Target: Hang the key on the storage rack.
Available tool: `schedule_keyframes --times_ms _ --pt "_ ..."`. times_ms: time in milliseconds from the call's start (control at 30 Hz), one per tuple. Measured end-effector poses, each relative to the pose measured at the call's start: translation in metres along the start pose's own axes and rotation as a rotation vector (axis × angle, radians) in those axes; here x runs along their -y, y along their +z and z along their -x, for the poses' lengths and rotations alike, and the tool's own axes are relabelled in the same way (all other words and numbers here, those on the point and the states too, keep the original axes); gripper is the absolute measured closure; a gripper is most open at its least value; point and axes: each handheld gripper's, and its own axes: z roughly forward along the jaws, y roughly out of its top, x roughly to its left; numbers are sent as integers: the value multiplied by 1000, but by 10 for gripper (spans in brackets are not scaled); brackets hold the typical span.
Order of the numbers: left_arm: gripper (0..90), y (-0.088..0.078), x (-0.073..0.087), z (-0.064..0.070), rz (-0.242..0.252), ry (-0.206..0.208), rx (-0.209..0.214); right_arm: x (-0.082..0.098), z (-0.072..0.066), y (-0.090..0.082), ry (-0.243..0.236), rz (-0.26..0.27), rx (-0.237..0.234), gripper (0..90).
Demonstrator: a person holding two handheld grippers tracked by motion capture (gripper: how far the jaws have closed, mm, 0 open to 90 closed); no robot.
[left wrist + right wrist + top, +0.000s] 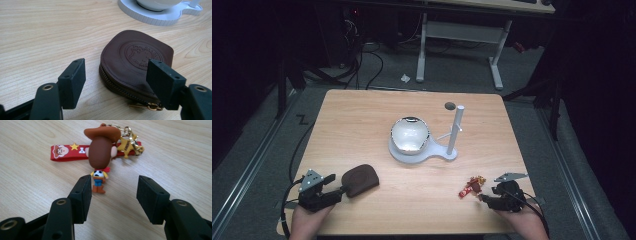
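A brown leather zip pouch [360, 179] lies flat near the table's front left. My left gripper [338, 190] stands open at its near edge. In the left gripper view the pouch [136, 60] shows an embossed round emblem and a gold zip pull, and my left gripper [120, 82] has the pouch's zipped edge between its jaws without touching it. A cowboy figure keychain [472, 186] with a red strap lies at the front right. My right gripper [482, 196] is open just short of it. In the right gripper view the keychain [101, 152] lies face down beyond my right gripper [113, 197].
A shiny round bowl [410, 134] sits on a white stand base [444, 153] with an upright post [455, 129] at the table's middle. A small dark hole [450, 105] marks the far side of the table. A desk frame and cables stand on the floor beyond.
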Motion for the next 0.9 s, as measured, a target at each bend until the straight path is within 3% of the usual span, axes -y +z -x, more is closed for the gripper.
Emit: schedule_keyframes --times_ms 133,467,900 --pt "322 0 0 0 -2 -3 7 -4 -2 1 -4 -16 -7 463" --pt "322 2 1 3 -25 -3 26 -15 -13 4 -67 -104 -2 460" --pt "324 -3 -1 1 12 2 31 -31 -16 6 -81 -161 -21 472"
